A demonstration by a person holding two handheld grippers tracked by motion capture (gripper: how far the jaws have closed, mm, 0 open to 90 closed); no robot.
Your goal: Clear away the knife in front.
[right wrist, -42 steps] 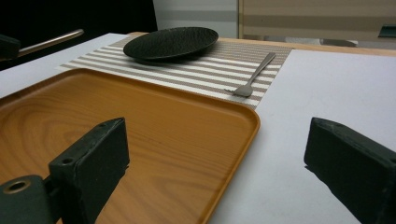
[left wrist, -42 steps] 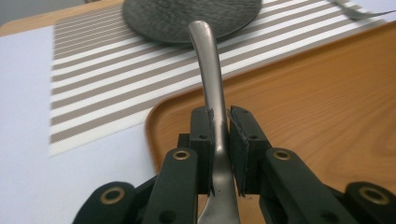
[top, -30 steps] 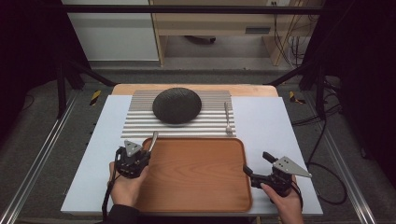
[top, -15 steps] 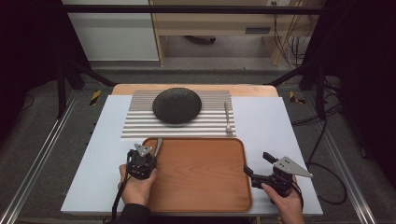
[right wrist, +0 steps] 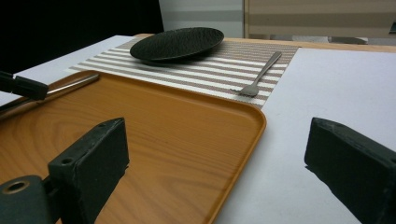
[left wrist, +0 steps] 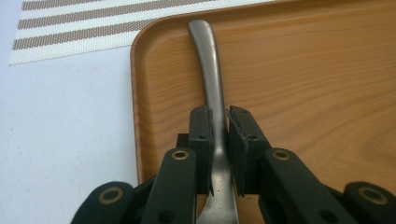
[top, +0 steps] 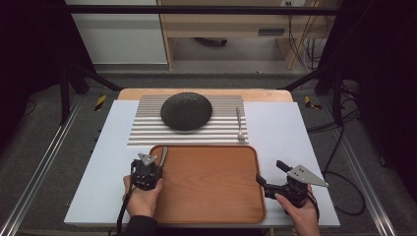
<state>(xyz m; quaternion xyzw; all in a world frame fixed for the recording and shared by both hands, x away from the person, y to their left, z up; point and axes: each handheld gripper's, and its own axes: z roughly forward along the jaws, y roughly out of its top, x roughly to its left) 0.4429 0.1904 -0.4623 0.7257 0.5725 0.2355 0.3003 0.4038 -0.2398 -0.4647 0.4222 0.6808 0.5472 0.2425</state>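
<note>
Wood-grain brown, the tray [top: 211, 182] sits on the white table [top: 290, 128] right in front of you, its far edge just beside the striped mat [top: 147, 129]. Your left gripper [left wrist: 219, 140] is clamped on a metal utensil handle [left wrist: 208, 65]; the jaws press it from both sides, and the handle runs forward along the tray's left rim, its end near the far left corner. Which utensil it is you cannot tell, since the working end is hidden behind the jaws. From above, your left hand [top: 142, 196] holds that gripper over the tray's left edge. Your right gripper [top: 275, 179] stands at the tray's right edge with its jaws spread wide, nothing between them; in the right gripper view one jaw hangs over the tray and the other over the bare table. On the mat rests a dark plate [top: 186, 111], and to its right lies a fork [top: 240, 125], tines toward you, near the tray's far right corner.
</note>
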